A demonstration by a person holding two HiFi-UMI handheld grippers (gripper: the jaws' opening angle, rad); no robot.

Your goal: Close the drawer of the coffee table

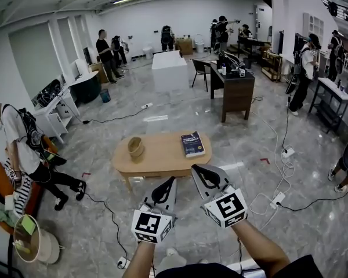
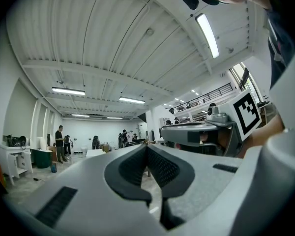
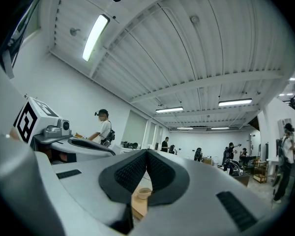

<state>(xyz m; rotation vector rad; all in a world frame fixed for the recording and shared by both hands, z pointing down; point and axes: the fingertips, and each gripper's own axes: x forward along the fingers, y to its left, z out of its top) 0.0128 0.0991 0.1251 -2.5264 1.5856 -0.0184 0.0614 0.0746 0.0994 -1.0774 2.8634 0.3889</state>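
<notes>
The bench point(image 1: 162, 158) has a pale wood top, smooth and matt. The book point(image 1: 192, 144) on it shows a dark, slightly glossy cover. The small pot point(image 1: 136, 148) looks like light wood or woven fibre; I cannot tell which. The floor point(image 1: 180, 103) is polished grey stone-look tile. The left tool point(image 2: 146, 147) and right tool point(image 3: 146, 152) have matt grey plastic shells and black, finely ribbed pads point(image 2: 162, 168).

Coffee table point(image 1: 162, 161), book point(image 1: 192, 144), cup point(image 1: 136, 148)

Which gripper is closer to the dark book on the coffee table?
Right. The right gripper hangs just this side of the book; the left gripper is beside it, farther left, toward the cup.
</notes>
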